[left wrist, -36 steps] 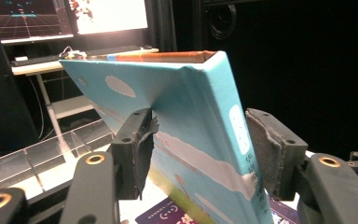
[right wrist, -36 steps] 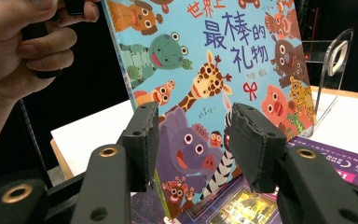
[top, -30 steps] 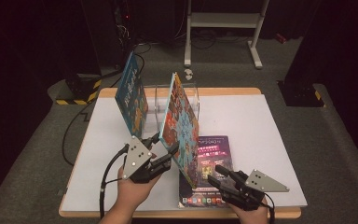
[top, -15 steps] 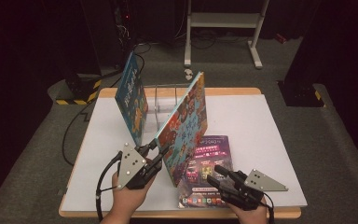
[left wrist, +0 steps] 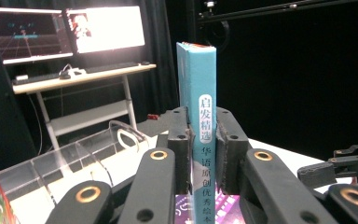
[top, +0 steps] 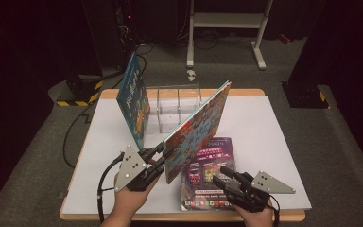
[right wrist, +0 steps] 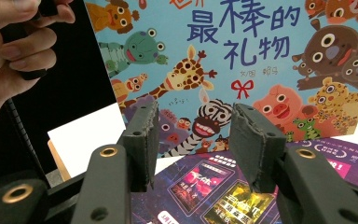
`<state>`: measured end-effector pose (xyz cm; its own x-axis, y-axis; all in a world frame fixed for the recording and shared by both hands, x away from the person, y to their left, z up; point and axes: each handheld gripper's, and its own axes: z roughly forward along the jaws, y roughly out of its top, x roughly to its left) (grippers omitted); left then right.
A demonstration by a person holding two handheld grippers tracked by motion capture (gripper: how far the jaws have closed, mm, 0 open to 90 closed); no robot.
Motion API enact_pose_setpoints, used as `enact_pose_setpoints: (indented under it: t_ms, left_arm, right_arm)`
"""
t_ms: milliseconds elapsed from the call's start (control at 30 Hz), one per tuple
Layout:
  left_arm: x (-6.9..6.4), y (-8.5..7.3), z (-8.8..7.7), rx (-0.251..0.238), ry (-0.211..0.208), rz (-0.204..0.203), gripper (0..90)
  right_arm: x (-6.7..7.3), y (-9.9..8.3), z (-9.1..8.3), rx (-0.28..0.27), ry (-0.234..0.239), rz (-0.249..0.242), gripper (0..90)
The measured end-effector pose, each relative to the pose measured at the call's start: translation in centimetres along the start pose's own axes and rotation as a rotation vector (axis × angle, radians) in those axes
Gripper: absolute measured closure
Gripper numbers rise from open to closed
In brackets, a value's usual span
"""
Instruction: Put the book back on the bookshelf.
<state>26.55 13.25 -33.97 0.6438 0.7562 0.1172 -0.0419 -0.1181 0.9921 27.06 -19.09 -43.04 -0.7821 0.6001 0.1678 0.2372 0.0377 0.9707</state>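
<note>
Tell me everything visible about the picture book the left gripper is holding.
The picture book is a thin hardcover with a light blue spine printed in Chinese and a front cover crowded with cartoon animals: frog, giraffe, zebra, pig. It is closed and leans steeply to the right, above a purple book lying flat on the table. The left gripper has just been closing its jaws and now clamps the book at its spine edge. The right gripper stands open in front of the cover, not touching it.
</note>
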Motion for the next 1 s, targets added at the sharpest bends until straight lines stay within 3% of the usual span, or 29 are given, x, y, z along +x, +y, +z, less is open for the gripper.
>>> enact_pose_setpoints:
  t_ms: [133, 267, 567, 767, 1000]
  left_arm:
    - [0.0, 0.2, 0.2, 0.003, 0.000, 0.013, 78.2]
    - [0.0, 0.1, 0.0, 0.004, 0.001, -0.004, 79.4]
    - [-0.2, -0.3, -0.3, -0.006, -0.043, 0.020, 78.6]
    - [0.1, 0.7, 0.8, 0.009, -0.009, 0.027, 78.3]
    - [0.4, 1.0, 1.0, 0.020, -0.021, 0.015, 78.8]
  right_arm:
    - [0.0, 0.0, 0.0, 0.001, -0.001, -0.002, 52.2]
    - [0.0, -0.1, 0.0, 0.000, 0.000, 0.002, 52.2]
    - [0.0, -0.2, 0.0, 0.004, -0.001, 0.005, 52.2]
    - [0.0, -0.3, 0.1, 0.008, 0.002, 0.003, 52.2]
    - [0.1, -0.4, 0.0, 0.008, 0.008, 0.001, 52.1]
